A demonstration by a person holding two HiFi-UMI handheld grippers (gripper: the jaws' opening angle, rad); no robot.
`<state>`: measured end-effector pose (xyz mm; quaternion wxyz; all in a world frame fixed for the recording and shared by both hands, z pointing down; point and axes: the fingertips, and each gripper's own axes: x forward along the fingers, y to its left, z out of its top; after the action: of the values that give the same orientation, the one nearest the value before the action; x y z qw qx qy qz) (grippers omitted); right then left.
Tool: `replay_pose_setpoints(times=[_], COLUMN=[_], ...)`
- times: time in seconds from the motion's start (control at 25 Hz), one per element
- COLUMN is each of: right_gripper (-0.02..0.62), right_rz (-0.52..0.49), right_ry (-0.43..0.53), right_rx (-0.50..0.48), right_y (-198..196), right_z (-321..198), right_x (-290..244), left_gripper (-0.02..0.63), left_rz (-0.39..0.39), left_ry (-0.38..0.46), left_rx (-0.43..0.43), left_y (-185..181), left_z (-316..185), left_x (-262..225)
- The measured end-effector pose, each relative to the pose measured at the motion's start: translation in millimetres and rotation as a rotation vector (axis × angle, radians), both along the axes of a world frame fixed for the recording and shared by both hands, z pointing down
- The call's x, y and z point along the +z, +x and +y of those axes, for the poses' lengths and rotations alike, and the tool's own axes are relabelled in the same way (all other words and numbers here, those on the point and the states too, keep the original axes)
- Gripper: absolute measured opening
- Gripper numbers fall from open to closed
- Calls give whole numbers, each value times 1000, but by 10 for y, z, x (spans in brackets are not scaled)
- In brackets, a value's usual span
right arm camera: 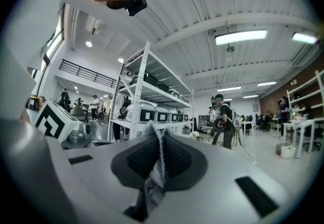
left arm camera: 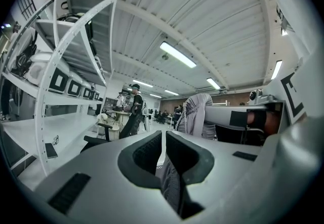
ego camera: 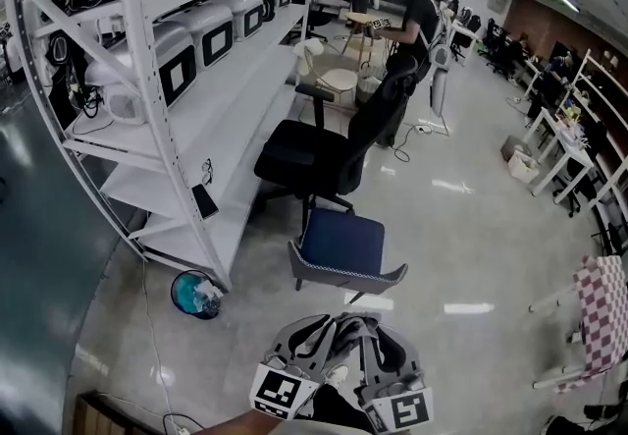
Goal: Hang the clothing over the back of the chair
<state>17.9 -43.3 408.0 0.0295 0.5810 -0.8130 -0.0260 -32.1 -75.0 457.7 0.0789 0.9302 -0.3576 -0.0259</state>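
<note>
I hold a grey garment (ego camera: 343,330) bunched between both grippers at the bottom of the head view. The left gripper (ego camera: 306,337) is shut on one part of it and the right gripper (ego camera: 386,350) on another. In the left gripper view the dark pads pinch grey cloth (left arm camera: 171,182) at the left gripper (left arm camera: 163,136), and more of the garment (left arm camera: 196,114) drapes over the other gripper beside it. The right gripper (right arm camera: 161,139) clamps a thin fold of cloth (right arm camera: 153,180). A chair with a blue seat (ego camera: 341,241) and grey backrest (ego camera: 343,278) stands just ahead of the grippers.
A black office chair (ego camera: 319,156) stands behind the blue one. A tall white shelf rack (ego camera: 196,119) with white machines runs along the left. A blue bin (ego camera: 196,294) sits by the rack's foot. A person (ego camera: 412,21) stands far back. A checked cloth (ego camera: 601,310) hangs at the right.
</note>
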Motion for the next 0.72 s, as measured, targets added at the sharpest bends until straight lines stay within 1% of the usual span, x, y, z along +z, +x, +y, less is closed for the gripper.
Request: replay_pose_setpoints(times=[0.08, 0.36, 0.44, 0.72], right_gripper=[32, 32, 32, 32], right_rz=[-8, -41, -50, -70], right_ry=[5, 11, 11, 4], right_rx=[-5, -40, -58, -127], right_y=[48, 308, 406, 797], right_z=[-81, -536, -676, -1171], right_x=[1, 38, 39, 91], left_gripper=[29, 29, 28, 28], left_rz=[-6, -34, -42, -55], left_ry=[-9, 3, 9, -13], left_rx=[-4, -31, -46, -96], left_y=[38, 267, 364, 793], left_z=[-71, -488, -624, -1085], left_x=[27, 42, 6, 76])
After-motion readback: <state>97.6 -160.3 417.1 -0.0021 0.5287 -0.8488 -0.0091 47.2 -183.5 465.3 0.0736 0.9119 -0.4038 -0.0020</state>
